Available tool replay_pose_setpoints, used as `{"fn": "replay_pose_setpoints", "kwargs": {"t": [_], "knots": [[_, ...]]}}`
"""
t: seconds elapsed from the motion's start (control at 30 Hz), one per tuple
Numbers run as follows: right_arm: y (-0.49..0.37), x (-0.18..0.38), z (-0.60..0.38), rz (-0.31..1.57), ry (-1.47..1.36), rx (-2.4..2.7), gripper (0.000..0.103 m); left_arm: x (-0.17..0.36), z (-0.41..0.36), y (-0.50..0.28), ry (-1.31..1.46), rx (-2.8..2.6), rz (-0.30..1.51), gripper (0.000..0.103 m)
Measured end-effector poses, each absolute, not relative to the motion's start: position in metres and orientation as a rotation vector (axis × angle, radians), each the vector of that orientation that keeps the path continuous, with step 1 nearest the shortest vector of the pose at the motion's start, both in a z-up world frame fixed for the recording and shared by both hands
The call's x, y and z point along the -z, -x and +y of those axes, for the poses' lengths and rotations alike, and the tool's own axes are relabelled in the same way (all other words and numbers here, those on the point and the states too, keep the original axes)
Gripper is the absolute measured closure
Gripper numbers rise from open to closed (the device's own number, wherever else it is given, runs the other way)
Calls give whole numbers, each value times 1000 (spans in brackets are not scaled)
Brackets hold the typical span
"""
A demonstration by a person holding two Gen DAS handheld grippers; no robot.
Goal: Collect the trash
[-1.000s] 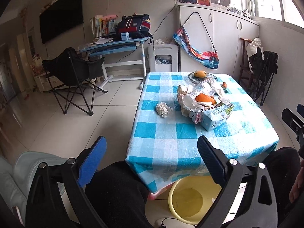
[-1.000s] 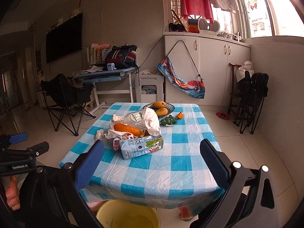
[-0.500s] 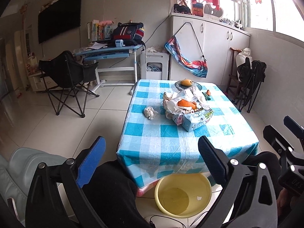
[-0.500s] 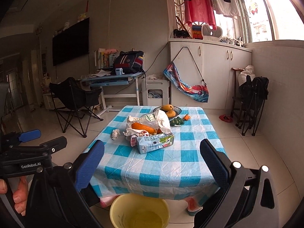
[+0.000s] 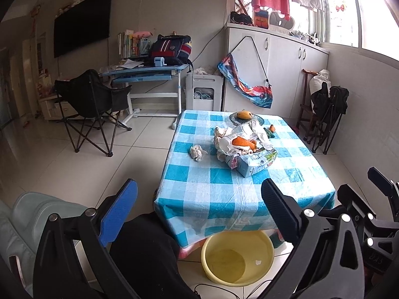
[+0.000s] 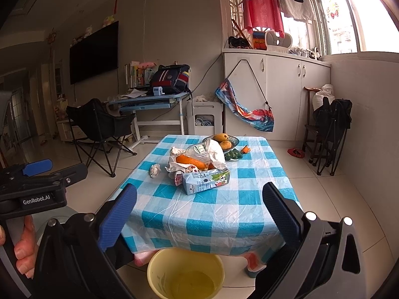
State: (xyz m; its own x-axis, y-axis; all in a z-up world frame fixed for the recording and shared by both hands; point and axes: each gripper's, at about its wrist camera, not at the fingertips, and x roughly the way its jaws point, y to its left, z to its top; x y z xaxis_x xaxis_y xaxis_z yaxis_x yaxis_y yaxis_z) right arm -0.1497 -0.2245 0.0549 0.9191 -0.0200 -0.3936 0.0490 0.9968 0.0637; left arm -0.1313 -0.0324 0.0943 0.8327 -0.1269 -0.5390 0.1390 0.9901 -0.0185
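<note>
A pile of trash sits mid-table: a milk carton (image 5: 256, 162) (image 6: 205, 180), crumpled white paper and wrappers (image 5: 259, 134) (image 6: 215, 155), an orange carrot-like piece (image 5: 243, 141) (image 6: 190, 162). A crumpled tissue ball (image 5: 197, 152) (image 6: 155, 169) lies apart to the pile's left. A yellow basin (image 5: 237, 258) (image 6: 185, 272) stands on the floor at the table's near edge. My left gripper (image 5: 199, 210) is open and empty, well back from the table. My right gripper (image 6: 199, 209) is open and empty, also back from the table.
The low table has a blue-checked cloth (image 5: 214, 189) (image 6: 249, 199). A plate of mangoes (image 5: 244, 115) (image 6: 222, 140) and a green toy (image 6: 233, 155) sit at its far end. A black folding chair (image 5: 89, 104) stands left, folded chairs (image 5: 329, 114) right.
Both grippers have drawn back and risen from the table; the table looks smaller and the yellow basin has come fully into view. Both stay open.
</note>
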Motion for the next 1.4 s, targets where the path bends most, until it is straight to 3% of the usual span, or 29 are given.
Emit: {"fn": "replay_pose_setpoints", "kwargs": {"t": [0.6,1.4], "knots": [[143,-46,-228,457,-79,26,6,-75,-29,116,-15,129,622,7],[102,-11,-242,571,-118,0,6,-38,-30,39,39,91,743,7]]}}
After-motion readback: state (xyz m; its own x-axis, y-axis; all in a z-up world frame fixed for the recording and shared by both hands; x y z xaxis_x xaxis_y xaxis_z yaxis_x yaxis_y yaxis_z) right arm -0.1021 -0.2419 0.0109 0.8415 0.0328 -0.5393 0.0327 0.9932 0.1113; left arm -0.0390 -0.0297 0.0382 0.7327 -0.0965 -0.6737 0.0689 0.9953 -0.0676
